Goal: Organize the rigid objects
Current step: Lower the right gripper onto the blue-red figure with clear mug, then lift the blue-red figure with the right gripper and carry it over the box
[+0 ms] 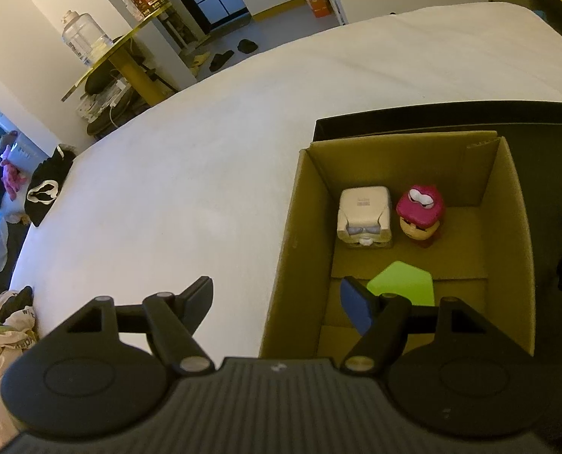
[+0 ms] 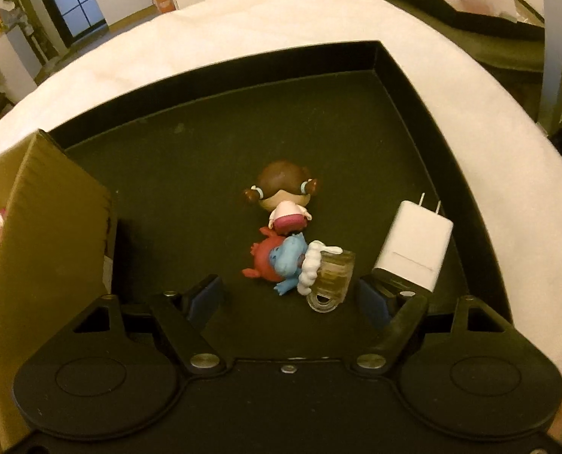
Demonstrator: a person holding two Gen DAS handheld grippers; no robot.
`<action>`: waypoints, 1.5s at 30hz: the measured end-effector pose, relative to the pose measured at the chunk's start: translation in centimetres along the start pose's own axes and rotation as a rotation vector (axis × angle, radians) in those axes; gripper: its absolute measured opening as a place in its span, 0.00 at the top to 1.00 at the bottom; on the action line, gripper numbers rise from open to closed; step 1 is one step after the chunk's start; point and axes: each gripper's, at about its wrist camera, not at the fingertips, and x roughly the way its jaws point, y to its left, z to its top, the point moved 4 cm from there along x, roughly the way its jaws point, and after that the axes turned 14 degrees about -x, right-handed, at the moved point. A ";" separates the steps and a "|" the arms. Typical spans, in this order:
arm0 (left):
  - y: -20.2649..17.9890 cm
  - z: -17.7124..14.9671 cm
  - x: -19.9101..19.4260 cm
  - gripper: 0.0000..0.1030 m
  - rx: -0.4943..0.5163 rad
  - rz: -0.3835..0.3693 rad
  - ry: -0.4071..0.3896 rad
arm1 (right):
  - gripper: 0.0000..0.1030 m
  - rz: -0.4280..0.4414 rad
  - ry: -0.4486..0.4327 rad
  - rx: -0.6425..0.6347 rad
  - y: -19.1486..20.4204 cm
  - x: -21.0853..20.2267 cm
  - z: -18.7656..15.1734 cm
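In the left wrist view, a cardboard box (image 1: pixel 303 227) holds a white block figure (image 1: pixel 364 215), a pink-capped figure (image 1: pixel 419 213) and a green flat piece (image 1: pixel 402 283). My left gripper (image 1: pixel 277 302) is open and empty, straddling the box's left wall. In the right wrist view, a black tray (image 2: pixel 205 151) holds a brown-haired doll (image 2: pixel 284 200), a red-and-blue creature figure (image 2: pixel 279 261), a small beer mug (image 2: pixel 330 280) and a white charger plug (image 2: pixel 413 242). My right gripper (image 2: pixel 292 299) is open and empty, just short of the creature and mug.
The box and tray sit on a white bed (image 1: pixel 167 189). The box's wall (image 2: pixel 46 227) stands at the tray's left. A side table with a jar (image 1: pixel 84 38) and clothes (image 1: pixel 46 189) lie beyond the bed's left edge.
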 end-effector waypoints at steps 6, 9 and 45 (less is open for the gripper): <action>0.5 0.3 0.6 0.29 -0.015 0.000 0.013 | 0.25 -0.043 -0.017 -0.041 0.6 0.5 0.5; 0.7 0.3 0.8 0.29 -0.019 -0.002 0.016 | 0.27 -0.055 -0.034 -0.063 0.9 0.4 0.3; 5.1 -1.8 -1.0 0.29 -0.097 -0.055 0.001 | 0.43 0.053 -0.293 -0.205 3.5 -9.7 3.3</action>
